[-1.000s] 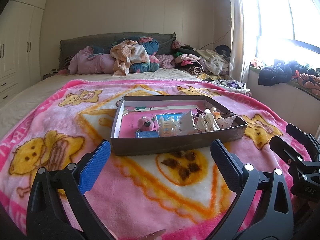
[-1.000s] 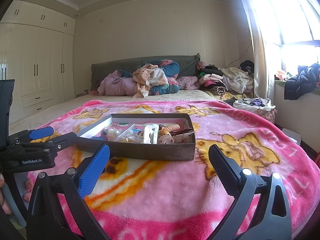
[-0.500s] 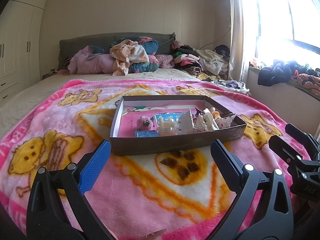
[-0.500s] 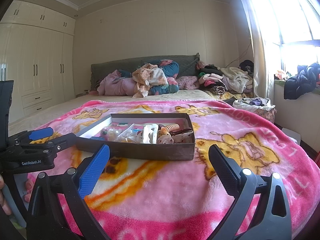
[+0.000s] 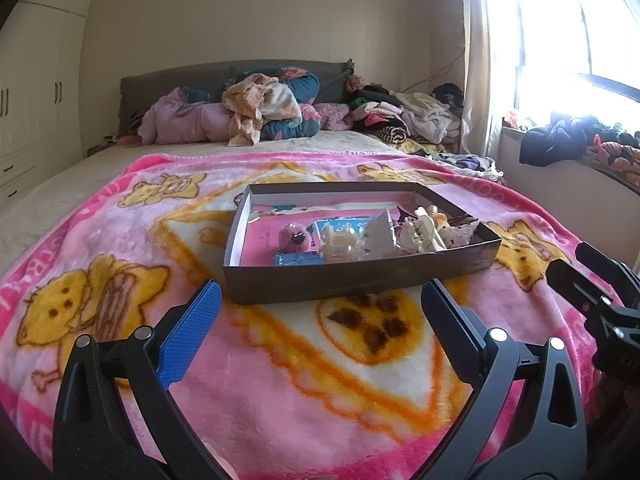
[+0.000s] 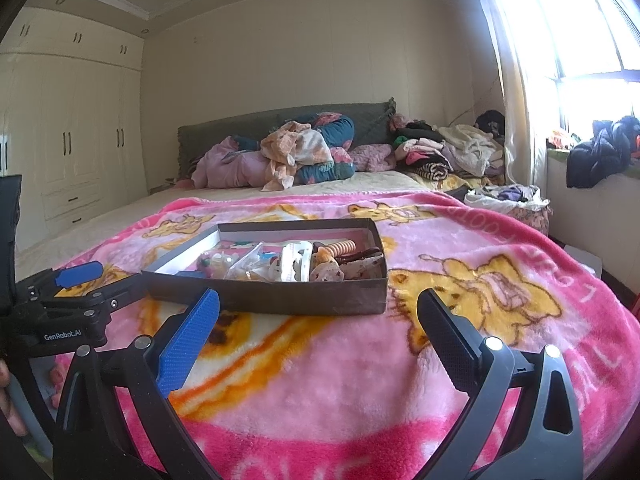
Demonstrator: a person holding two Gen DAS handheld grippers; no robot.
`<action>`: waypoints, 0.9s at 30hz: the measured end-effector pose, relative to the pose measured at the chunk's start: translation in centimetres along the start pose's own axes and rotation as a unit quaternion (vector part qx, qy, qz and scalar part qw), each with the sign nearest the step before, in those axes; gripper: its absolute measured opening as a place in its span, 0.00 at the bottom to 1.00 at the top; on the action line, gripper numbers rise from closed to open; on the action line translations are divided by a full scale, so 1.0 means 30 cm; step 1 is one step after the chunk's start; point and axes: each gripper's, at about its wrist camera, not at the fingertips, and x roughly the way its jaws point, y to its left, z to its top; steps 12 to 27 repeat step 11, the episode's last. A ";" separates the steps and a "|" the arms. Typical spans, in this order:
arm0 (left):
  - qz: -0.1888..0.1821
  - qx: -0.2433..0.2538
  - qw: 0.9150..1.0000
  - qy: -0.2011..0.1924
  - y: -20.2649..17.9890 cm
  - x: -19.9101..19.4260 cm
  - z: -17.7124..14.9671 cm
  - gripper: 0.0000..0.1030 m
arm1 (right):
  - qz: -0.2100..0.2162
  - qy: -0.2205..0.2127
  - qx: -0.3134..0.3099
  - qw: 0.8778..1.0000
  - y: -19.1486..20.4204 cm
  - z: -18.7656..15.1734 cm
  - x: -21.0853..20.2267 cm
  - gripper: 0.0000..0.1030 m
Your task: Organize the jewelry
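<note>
Basically both grippers, left gripper (image 5: pixel 320 320) and right gripper (image 6: pixel 320 320), hang empty, jaws apart, near the pink cartoon blanket's (image 5: pixel 280 392) front edge. Shallow dark cardboard box (image 5: pixel 360 276) mid-blanket holds jumbled trinkets (image 5: pixel 416 232). Sorted or unsorted: unclear.

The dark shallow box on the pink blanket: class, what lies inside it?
Inside the box show a pink plush charm, a blue card, clear packets and heaped hair clips. Anything beneath that heap is hidden.
</note>
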 end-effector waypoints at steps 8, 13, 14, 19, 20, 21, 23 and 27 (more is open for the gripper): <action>0.055 -0.050 0.997 0.030 0.142 0.099 0.028 0.89 | -0.034 0.030 0.057 0.997 -0.142 0.029 0.082 0.94; 0.102 -0.075 0.991 0.044 0.257 0.158 0.060 0.89 | -0.069 0.059 0.084 0.992 -0.256 0.060 0.148 0.94; 0.102 -0.075 0.991 0.044 0.257 0.158 0.060 0.89 | -0.069 0.059 0.084 0.992 -0.256 0.060 0.148 0.94; 0.102 -0.075 0.991 0.044 0.257 0.158 0.060 0.89 | -0.069 0.059 0.084 0.992 -0.256 0.060 0.148 0.94; 0.102 -0.075 0.991 0.044 0.257 0.158 0.060 0.89 | -0.069 0.059 0.084 0.992 -0.256 0.060 0.148 0.94; 0.102 -0.075 0.991 0.044 0.257 0.158 0.060 0.89 | -0.069 0.059 0.084 0.992 -0.256 0.060 0.148 0.94; 0.102 -0.075 0.991 0.044 0.257 0.158 0.060 0.89 | -0.069 0.059 0.084 0.992 -0.256 0.060 0.148 0.94; 0.102 -0.075 0.991 0.044 0.257 0.158 0.060 0.89 | -0.069 0.059 0.084 0.992 -0.256 0.060 0.148 0.94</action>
